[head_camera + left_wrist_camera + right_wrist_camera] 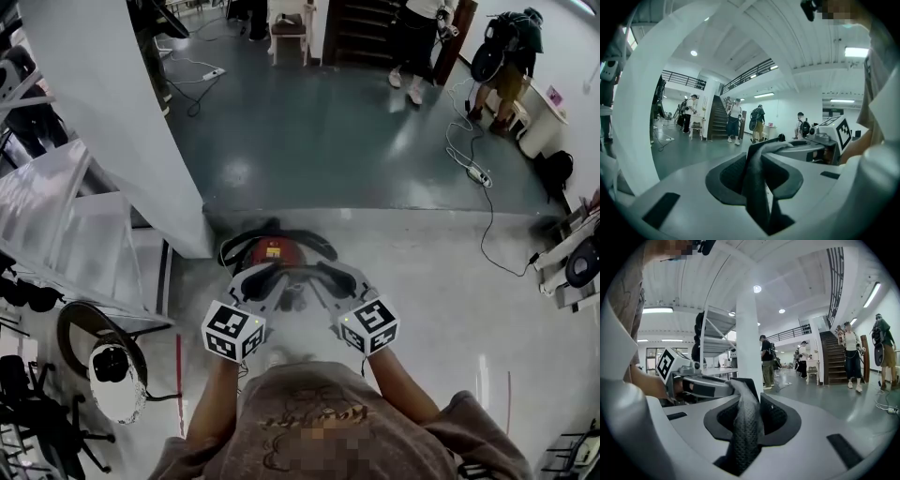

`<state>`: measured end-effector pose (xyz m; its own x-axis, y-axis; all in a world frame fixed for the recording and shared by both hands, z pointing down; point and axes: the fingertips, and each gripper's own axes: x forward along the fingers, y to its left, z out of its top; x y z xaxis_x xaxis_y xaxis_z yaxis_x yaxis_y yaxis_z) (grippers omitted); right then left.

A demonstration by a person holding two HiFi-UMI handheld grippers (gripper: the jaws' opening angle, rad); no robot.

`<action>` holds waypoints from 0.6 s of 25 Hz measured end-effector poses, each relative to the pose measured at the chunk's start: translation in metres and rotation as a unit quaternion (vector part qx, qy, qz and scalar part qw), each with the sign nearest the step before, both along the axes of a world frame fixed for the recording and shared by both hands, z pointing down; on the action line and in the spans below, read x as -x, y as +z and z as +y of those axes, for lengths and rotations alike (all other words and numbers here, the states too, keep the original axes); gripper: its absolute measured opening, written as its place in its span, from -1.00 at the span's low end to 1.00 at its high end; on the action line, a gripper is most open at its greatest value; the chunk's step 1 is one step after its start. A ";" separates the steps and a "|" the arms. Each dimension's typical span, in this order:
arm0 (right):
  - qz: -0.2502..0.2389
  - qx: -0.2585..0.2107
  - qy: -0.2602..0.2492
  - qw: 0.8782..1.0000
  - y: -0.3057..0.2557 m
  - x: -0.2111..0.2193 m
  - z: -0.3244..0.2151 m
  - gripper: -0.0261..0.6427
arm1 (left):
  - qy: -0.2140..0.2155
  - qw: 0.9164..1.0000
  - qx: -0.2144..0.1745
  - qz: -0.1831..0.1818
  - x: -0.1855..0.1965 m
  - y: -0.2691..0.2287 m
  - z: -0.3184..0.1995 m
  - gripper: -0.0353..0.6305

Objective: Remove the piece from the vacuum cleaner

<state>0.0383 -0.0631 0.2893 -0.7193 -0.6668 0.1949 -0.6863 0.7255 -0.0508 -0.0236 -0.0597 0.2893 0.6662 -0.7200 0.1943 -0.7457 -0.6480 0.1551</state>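
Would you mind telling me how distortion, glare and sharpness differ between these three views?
Head view: floor sheen glare, edges bowed. Left gripper view: fisheye ring, ceiling lamp blown out, dark strap close and soft. Right gripper view: same fisheye, mesh strap fairly sharp.

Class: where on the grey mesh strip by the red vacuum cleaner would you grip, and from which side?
Likely its two ends, one from each side, pads on the flat faces. The mesh strip is thin and limp and runs sideways; the left gripper and right gripper pinch it so.

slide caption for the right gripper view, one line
Right tool pinches a grey mesh strip that runs across to the left tool.
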 end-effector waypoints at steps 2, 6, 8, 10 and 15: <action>0.001 0.012 -0.004 1.000 0.012 0.000 0.005 -0.69 | 0.000 1.000 0.012 -0.002 0.000 0.012 0.004 -0.64; 0.000 0.038 -0.015 0.999 0.037 -0.002 0.009 -0.69 | 0.007 0.999 0.034 -0.013 -0.002 0.036 0.009 -0.64; 0.000 0.047 -0.019 0.999 0.046 0.000 0.008 -0.69 | 0.010 0.999 0.041 -0.016 -0.001 0.044 0.009 -0.64; 0.001 0.051 -0.022 0.998 0.051 0.002 0.007 -0.70 | 0.009 0.999 0.047 -0.015 0.001 0.049 0.008 -0.64; 0.000 0.062 -0.031 0.998 0.059 0.009 0.008 -0.70 | 0.002 0.998 0.056 -0.010 0.008 0.056 0.010 -0.64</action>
<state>0.0297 -0.0554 0.3478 -0.7581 -0.5925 0.2724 -0.6407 0.7545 -0.1422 -0.0313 -0.0501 0.3455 0.6640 -0.6909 0.2859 -0.7469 -0.6303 0.2117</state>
